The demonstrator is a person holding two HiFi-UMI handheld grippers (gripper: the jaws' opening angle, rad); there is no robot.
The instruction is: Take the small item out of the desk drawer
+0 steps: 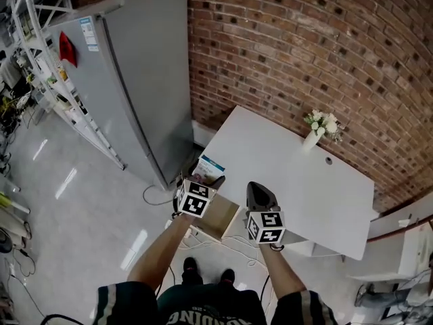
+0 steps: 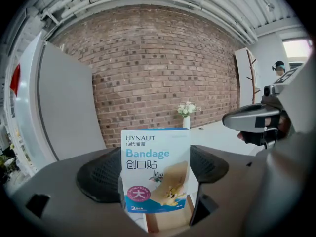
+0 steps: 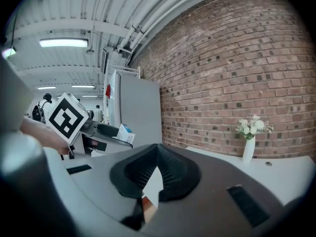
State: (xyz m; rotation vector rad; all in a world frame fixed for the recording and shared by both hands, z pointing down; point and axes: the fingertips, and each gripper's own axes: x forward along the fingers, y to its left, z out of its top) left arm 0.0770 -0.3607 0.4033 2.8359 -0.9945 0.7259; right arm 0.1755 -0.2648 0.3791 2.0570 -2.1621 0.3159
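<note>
Left tongs (image 2: 156,177) grip the bandage box (image 1: 211,166) above the open drawer (image 1: 218,223); right tongs (image 3: 157,169) clenched empty.

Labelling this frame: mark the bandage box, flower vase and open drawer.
bandage box (image 2: 155,167): left gripper view, printed front face.
flower vase (image 1: 310,140): head view, white body.
open drawer (image 1: 220,221): head view, tan inside.

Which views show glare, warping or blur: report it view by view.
Head view: the brick wall bows outward, and light glares off the glossy floor. Left gripper view: fisheye with black corners, yet the bandage box print is sharp. Right gripper view: the ceiling lamp is blown out; brick courses curve.
</note>
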